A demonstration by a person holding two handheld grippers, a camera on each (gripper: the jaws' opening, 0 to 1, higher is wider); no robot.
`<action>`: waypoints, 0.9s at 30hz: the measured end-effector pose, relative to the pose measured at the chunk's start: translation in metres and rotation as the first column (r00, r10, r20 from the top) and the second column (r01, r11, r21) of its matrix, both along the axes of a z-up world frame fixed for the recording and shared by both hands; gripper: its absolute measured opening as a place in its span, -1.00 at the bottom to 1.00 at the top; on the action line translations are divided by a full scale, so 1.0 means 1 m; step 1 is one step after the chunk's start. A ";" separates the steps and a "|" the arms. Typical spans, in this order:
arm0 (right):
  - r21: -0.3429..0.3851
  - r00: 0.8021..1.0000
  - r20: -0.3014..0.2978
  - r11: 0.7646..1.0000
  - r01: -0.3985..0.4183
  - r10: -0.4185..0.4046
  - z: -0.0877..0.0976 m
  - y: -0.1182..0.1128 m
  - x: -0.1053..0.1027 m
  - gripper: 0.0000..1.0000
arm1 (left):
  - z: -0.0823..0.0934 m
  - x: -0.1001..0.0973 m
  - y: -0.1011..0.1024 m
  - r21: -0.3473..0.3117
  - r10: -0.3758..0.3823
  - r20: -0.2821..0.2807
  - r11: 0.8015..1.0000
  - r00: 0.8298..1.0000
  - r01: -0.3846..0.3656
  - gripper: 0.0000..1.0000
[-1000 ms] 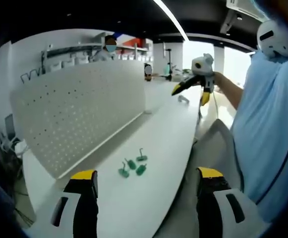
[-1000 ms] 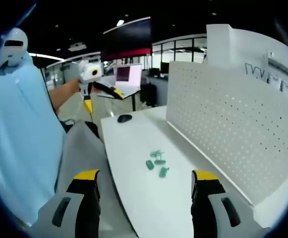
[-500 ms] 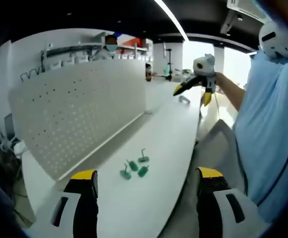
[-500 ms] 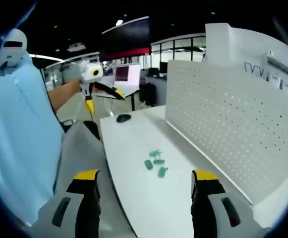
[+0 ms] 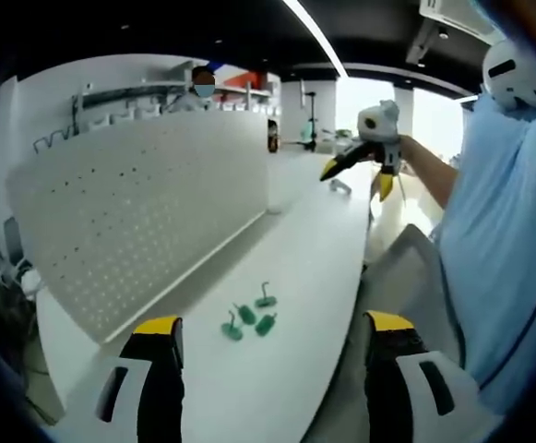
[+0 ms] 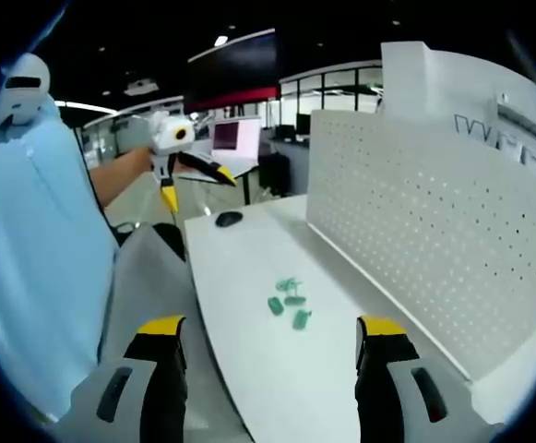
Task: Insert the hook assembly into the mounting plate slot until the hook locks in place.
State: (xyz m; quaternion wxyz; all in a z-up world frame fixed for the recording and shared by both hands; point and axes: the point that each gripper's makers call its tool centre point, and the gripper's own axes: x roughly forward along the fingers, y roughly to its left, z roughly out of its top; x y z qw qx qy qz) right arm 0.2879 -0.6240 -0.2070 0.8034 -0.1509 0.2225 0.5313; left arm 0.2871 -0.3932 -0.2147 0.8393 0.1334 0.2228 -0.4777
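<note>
I am standing at the long white table (image 5: 295, 268), which is running away from me into the far part of the room. The white perforated mounting plate (image 5: 138, 212) is standing upright along the table's far edge — on the left in my left gripper view, on the right (image 6: 434, 231) in my right gripper view. My light blue shirt (image 5: 498, 249) is taking up the side of both views.

My left gripper (image 5: 263, 383) is hanging above the near end of the table, its yellow-tipped jaws spread wide apart and holding nothing. In the right gripper view it is showing up raised in the air at the far left (image 6: 194, 180), above the table's far end. My right gripper (image 6: 268, 378) is gaping just as wide, also with nothing between the jaws; the left gripper view is catching it lifted high on the right (image 5: 360, 171).

A dark mouse (image 6: 229, 219) is lying on the table's far end, near a laptop (image 6: 235, 138) beyond it.

The small green hook assemblies (image 5: 249, 318) are lying in a loose cluster on the tabletop — near the plate's foot but apart from it, well clear of both grippers (image 6: 288, 303).
</note>
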 end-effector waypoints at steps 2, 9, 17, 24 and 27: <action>0.001 1.000 -0.002 1.000 0.002 -0.002 -0.001 0.000 0.000 0.50 | -0.002 0.001 -0.004 0.018 -0.015 0.006 1.000 1.000 0.015 0.50; 0.000 1.000 -0.002 1.000 0.003 -0.003 -0.002 -0.002 0.000 0.50 | -0.008 0.003 -0.026 0.017 -0.078 -0.002 0.997 0.997 0.078 0.36; 0.004 1.000 -0.001 1.000 0.006 -0.006 -0.002 -0.005 -0.001 0.50 | -0.023 0.004 -0.045 0.058 -0.133 -0.019 0.989 0.991 0.134 0.30; 0.007 1.000 0.000 1.000 0.013 -0.013 -0.003 -0.008 -0.003 0.50 | -0.031 0.006 -0.054 0.075 -0.167 -0.036 0.983 0.985 0.169 0.24; 0.009 1.000 0.000 1.000 0.014 -0.014 -0.004 -0.009 -0.004 0.50 | -0.035 0.008 -0.057 0.083 -0.176 -0.038 0.980 0.984 0.179 0.22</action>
